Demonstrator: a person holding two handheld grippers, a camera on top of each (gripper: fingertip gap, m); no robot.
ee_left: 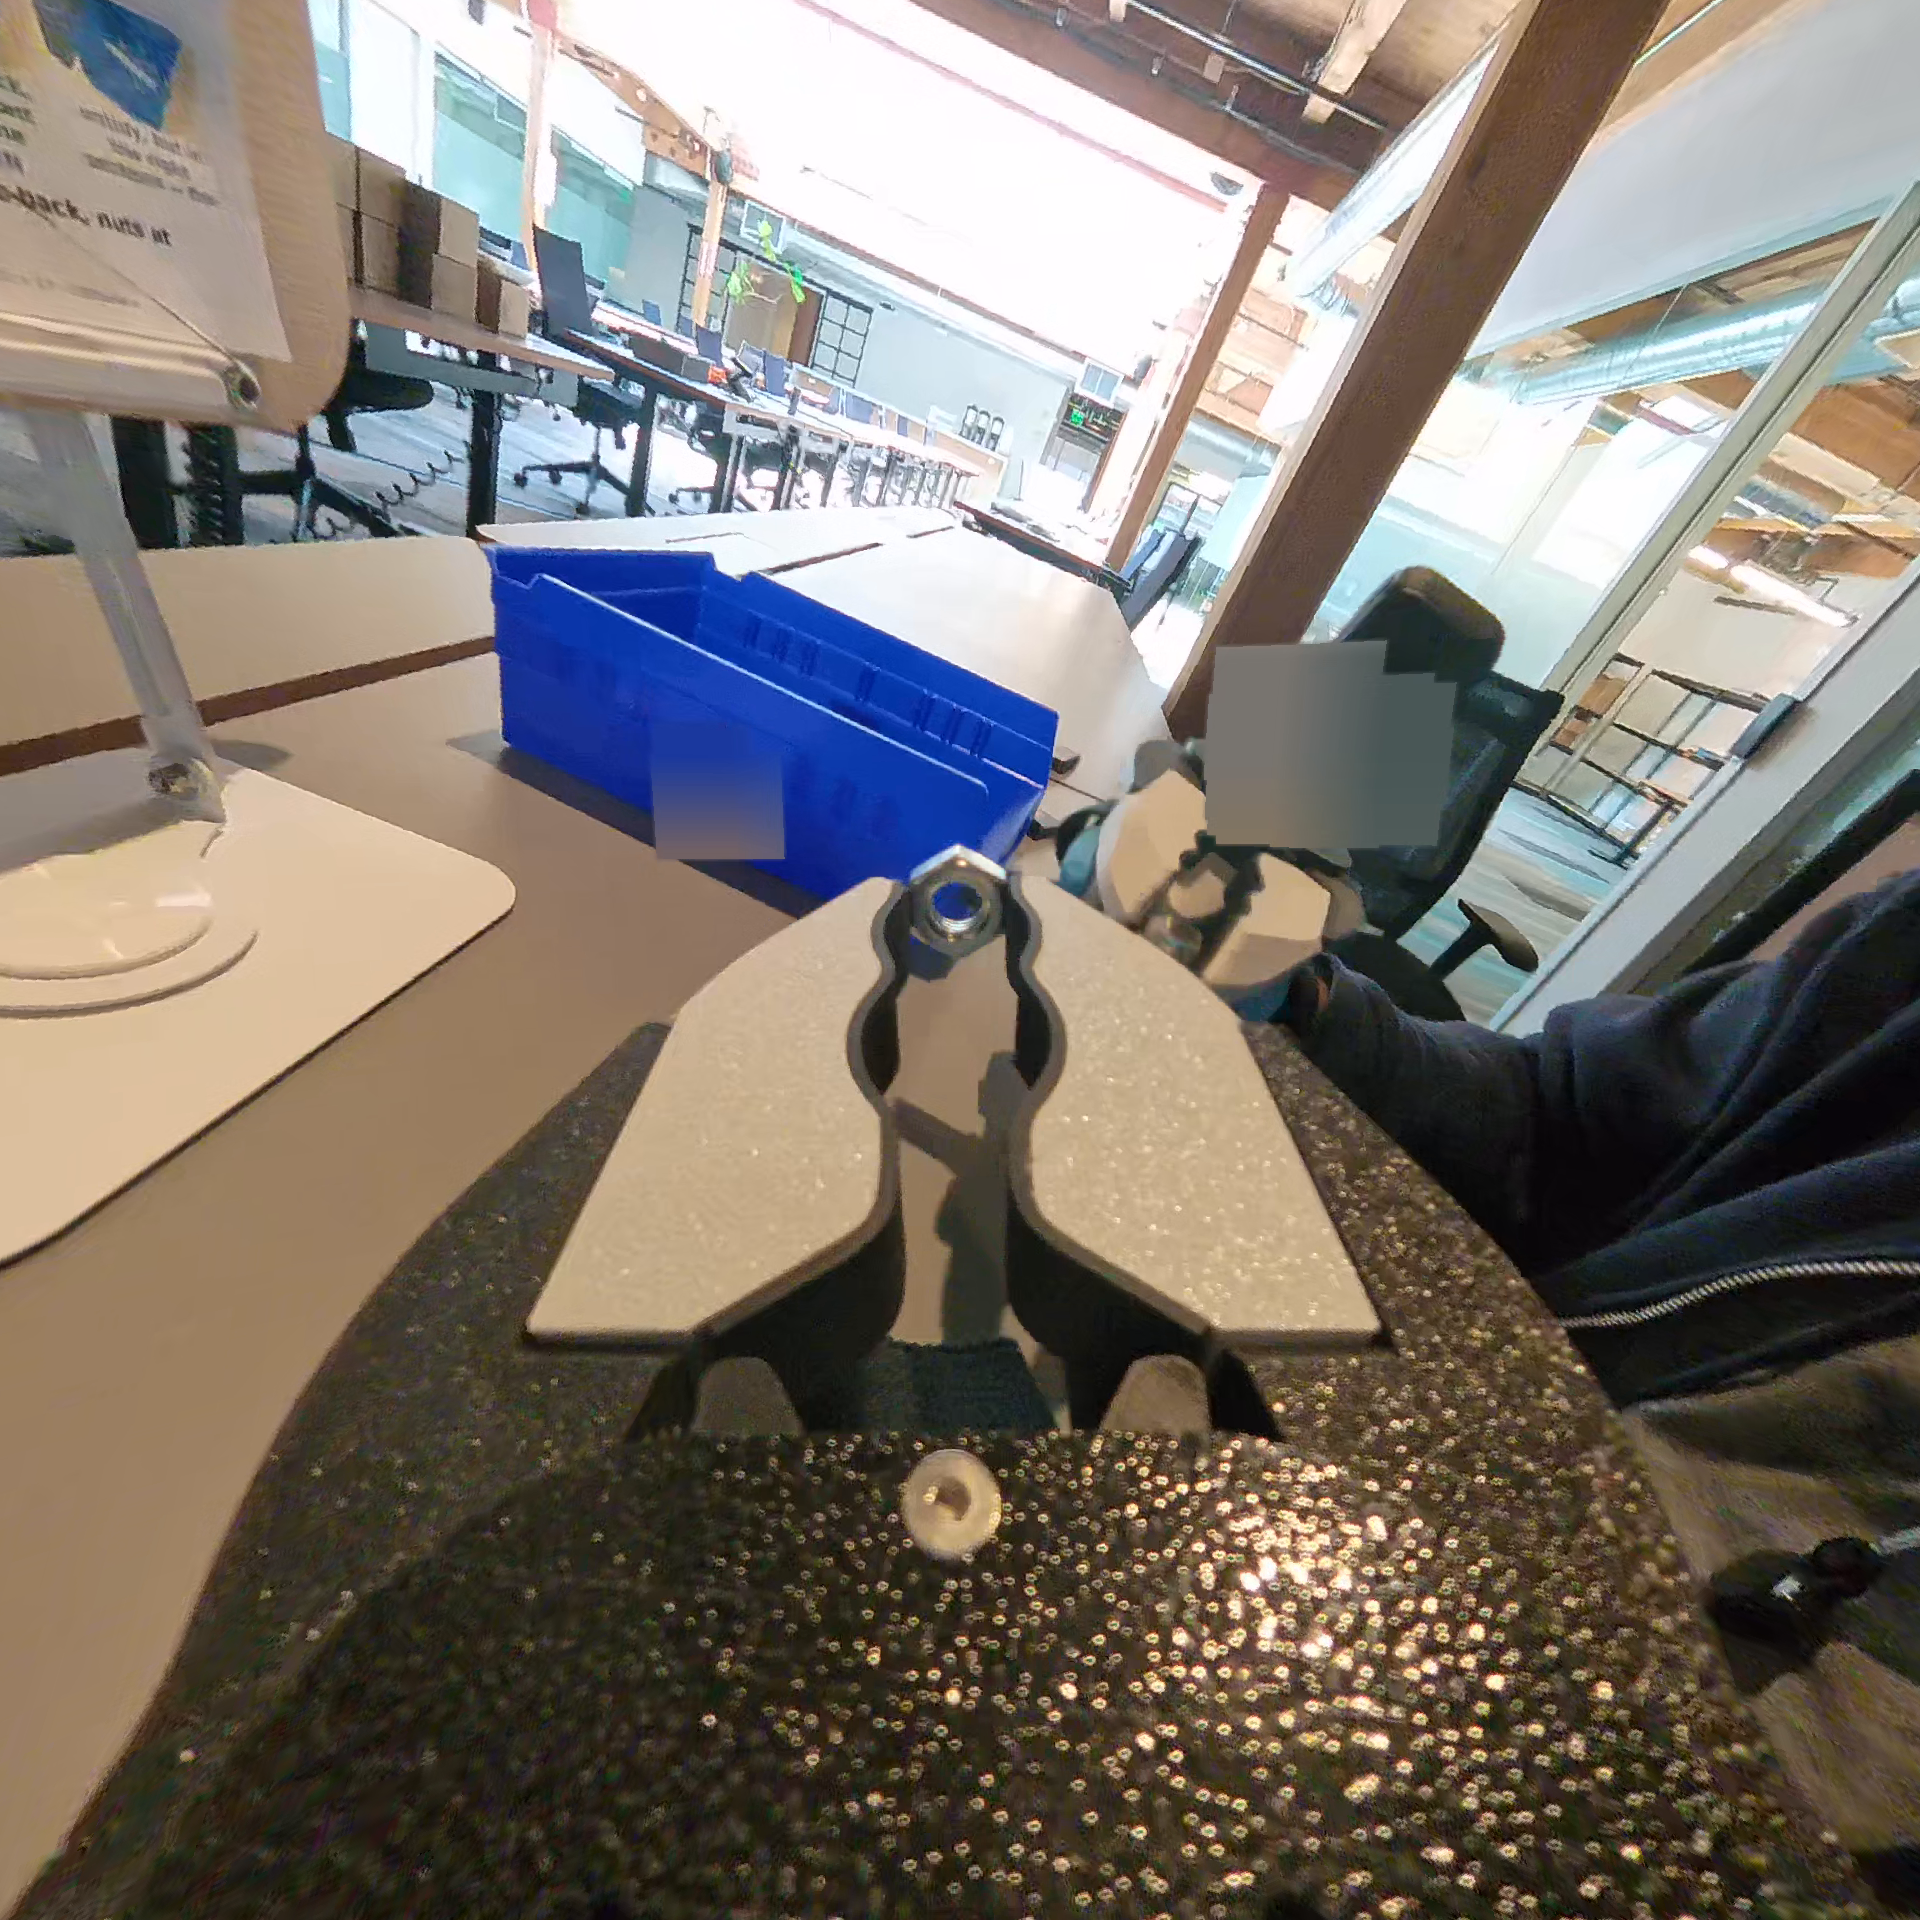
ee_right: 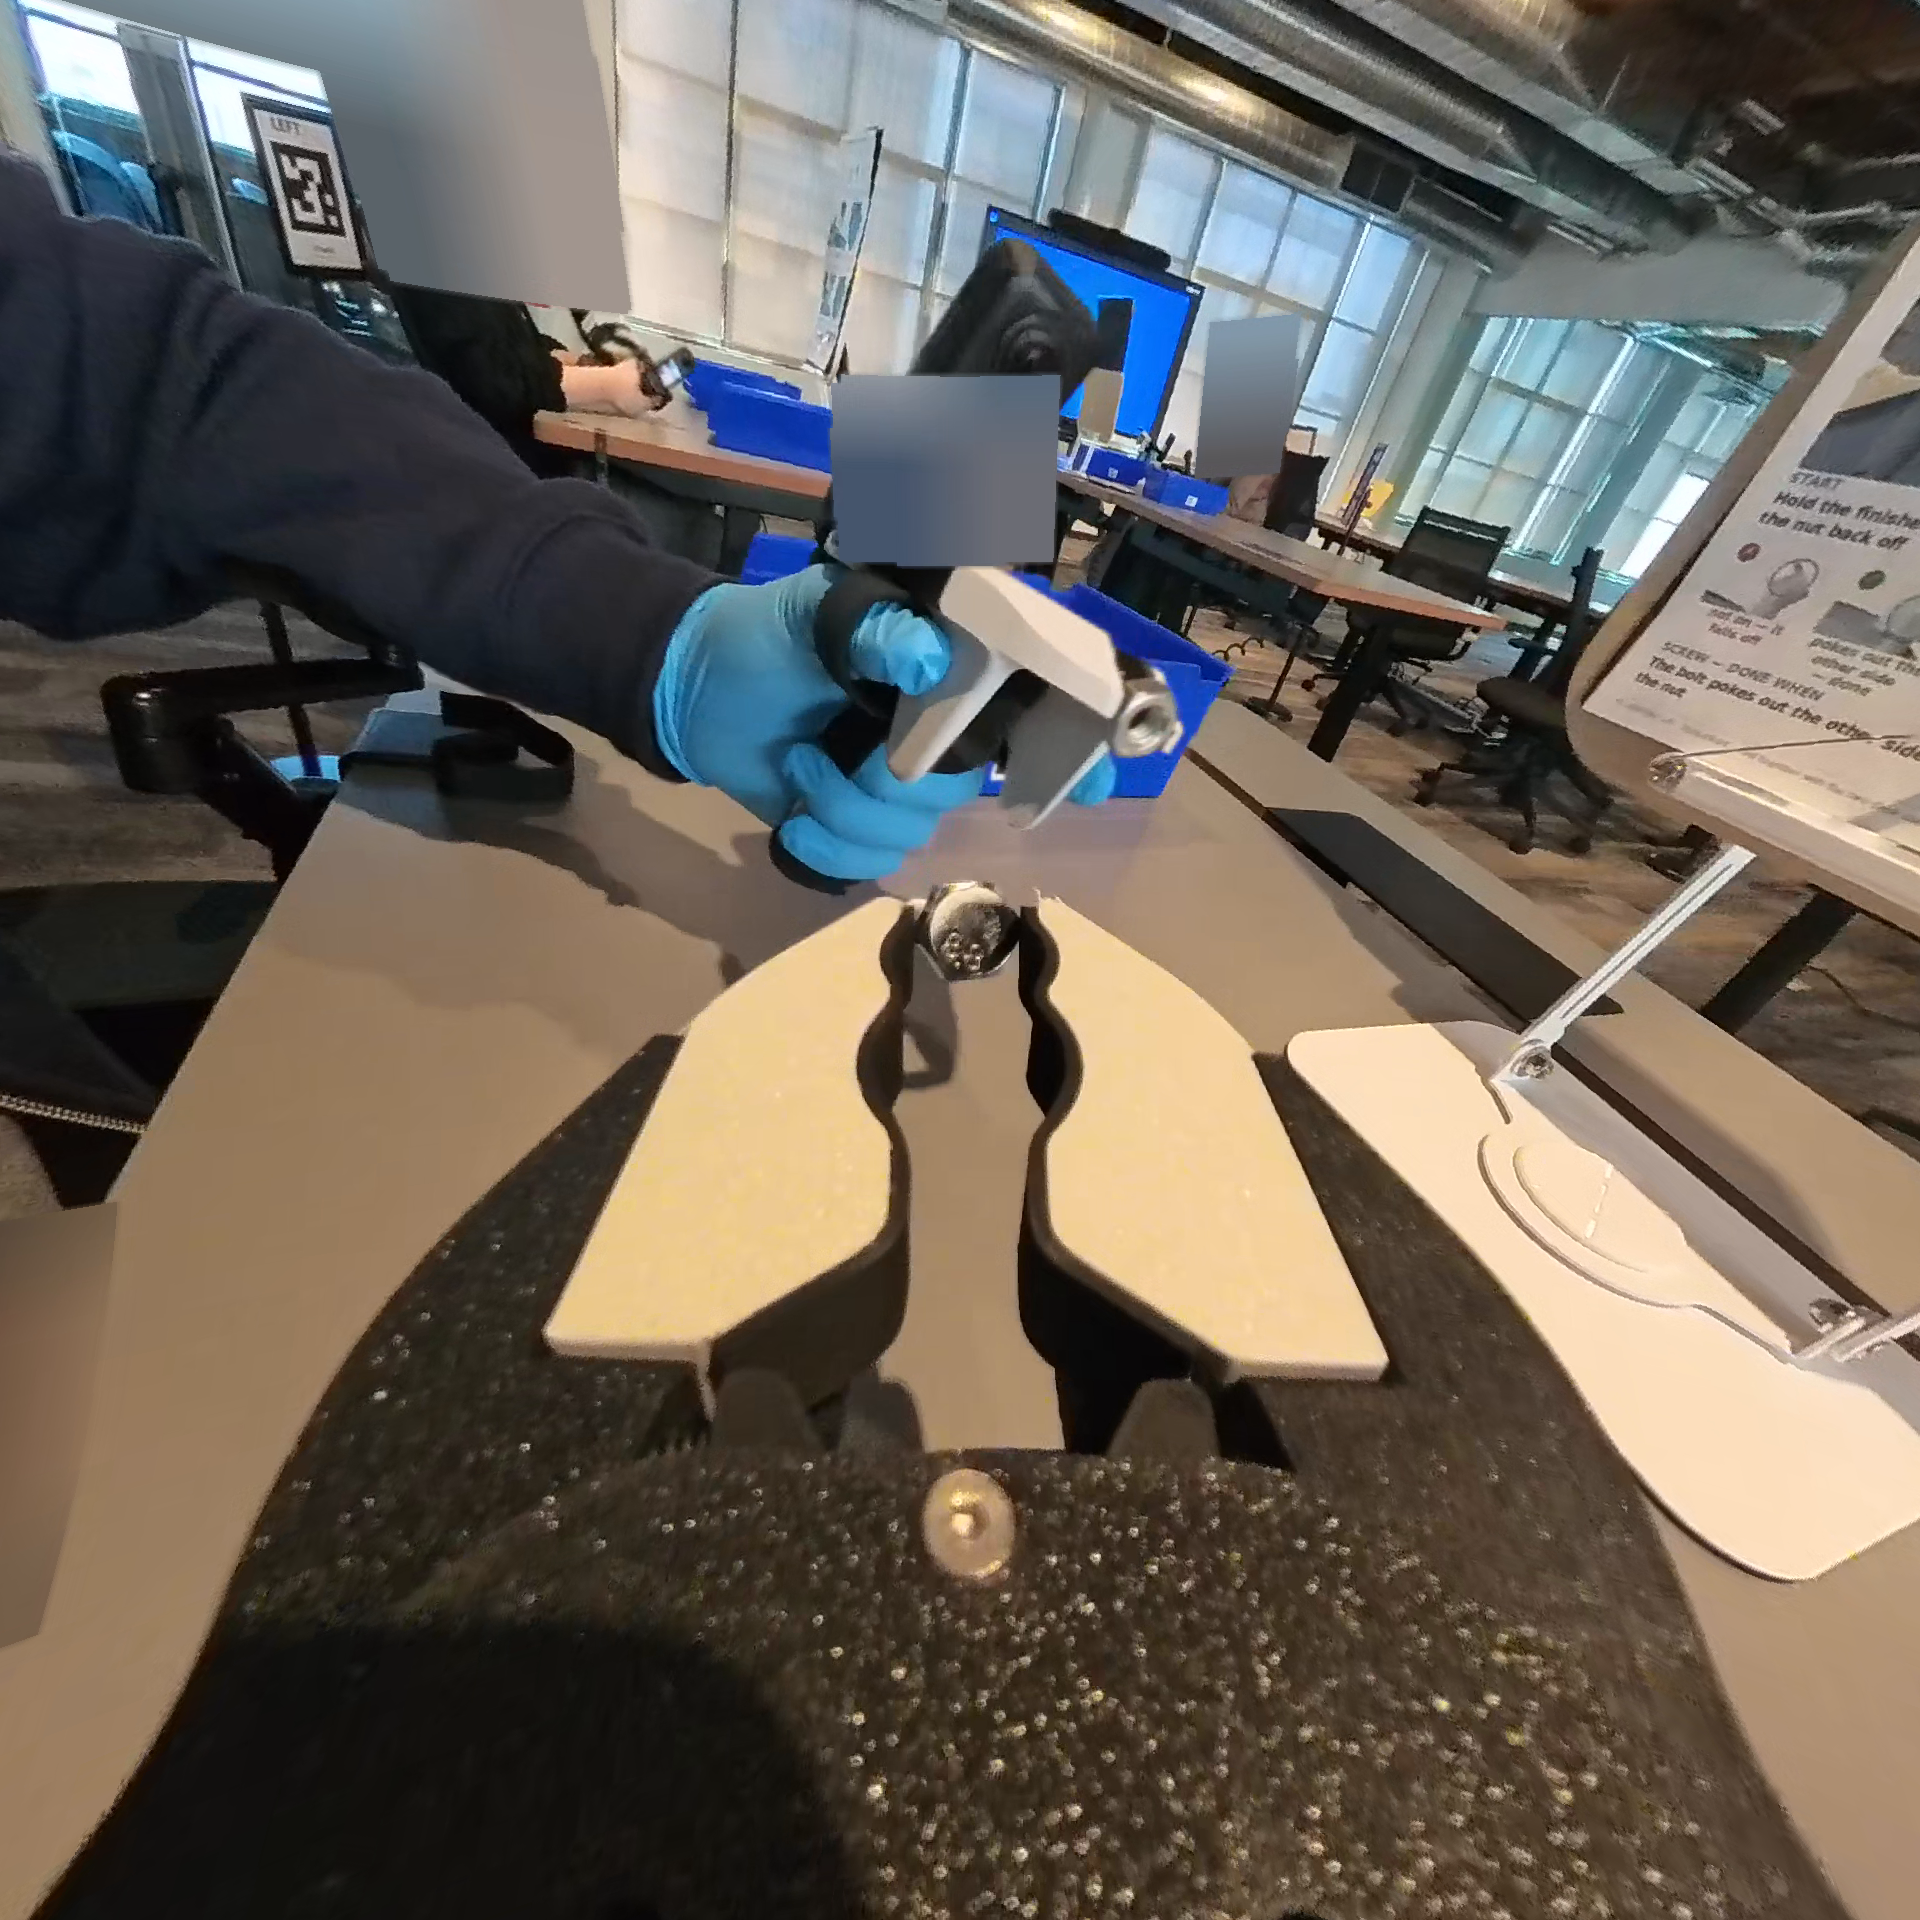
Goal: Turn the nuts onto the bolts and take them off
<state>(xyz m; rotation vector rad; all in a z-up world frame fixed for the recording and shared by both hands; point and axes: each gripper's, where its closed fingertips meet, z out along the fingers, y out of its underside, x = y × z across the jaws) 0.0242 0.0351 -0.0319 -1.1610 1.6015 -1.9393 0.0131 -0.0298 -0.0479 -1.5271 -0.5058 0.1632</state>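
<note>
My left gripper (ee_left: pixel 953 920) is shut on a silver hex nut (ee_left: pixel 953 914), held at the fingertips with its hole facing the camera. It also shows in the right wrist view (ee_right: pixel 1138 727), held by a blue-gloved hand (ee_right: pixel 790 717), with the nut (ee_right: pixel 1143 719) at its tips. My right gripper (ee_right: pixel 961 930) is shut on a silver bolt (ee_right: pixel 964 928); only its hex head shows, and the shank is hidden. The right gripper shows farther off in the left wrist view (ee_left: pixel 1195 914). The two grippers are held apart above the grey table (ee_right: pixel 468 987).
A blue plastic bin (ee_left: pixel 769 717) sits on the table beyond the left gripper. A white stand base (ee_left: pixel 156 956) with a clear post carries an instruction sheet (ee_left: pixel 114 177); it also shows in the right wrist view (ee_right: pixel 1558 1247). A dark sleeve (ee_left: pixel 1662 1143) is at right. Office chairs and desks stand behind. One gripper's finger ends stand about 8 centimeters off the other's.
</note>
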